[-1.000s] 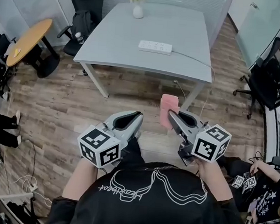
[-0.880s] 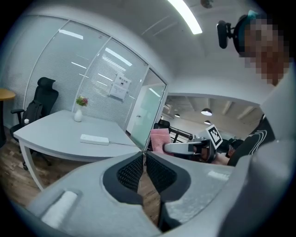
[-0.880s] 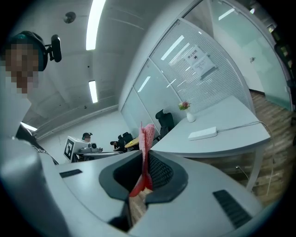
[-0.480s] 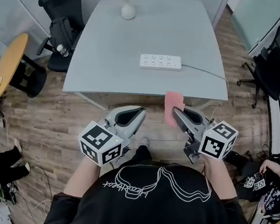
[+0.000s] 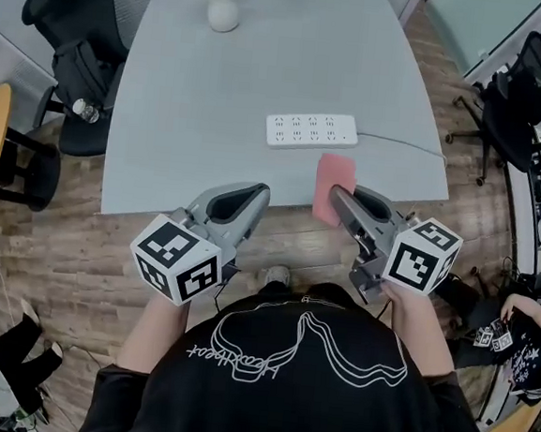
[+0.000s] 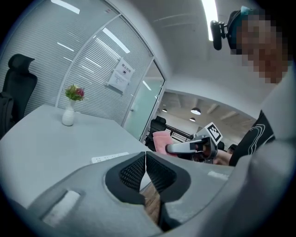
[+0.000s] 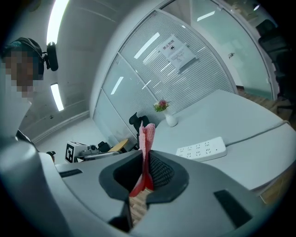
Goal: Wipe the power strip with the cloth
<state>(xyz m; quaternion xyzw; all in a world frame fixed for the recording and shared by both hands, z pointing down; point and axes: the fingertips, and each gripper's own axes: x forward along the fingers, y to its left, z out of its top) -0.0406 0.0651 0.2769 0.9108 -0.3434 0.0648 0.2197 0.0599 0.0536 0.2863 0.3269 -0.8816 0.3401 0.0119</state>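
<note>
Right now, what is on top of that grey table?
A white rectangular power strip with its cable, and a small white vase of flowers at the far end. The pink cloth, held in the right gripper's jaws, hides a patch near the grey table's front edge.

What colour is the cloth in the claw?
Pink. The cloth pinched in the right claw shows best in the head view.
</note>
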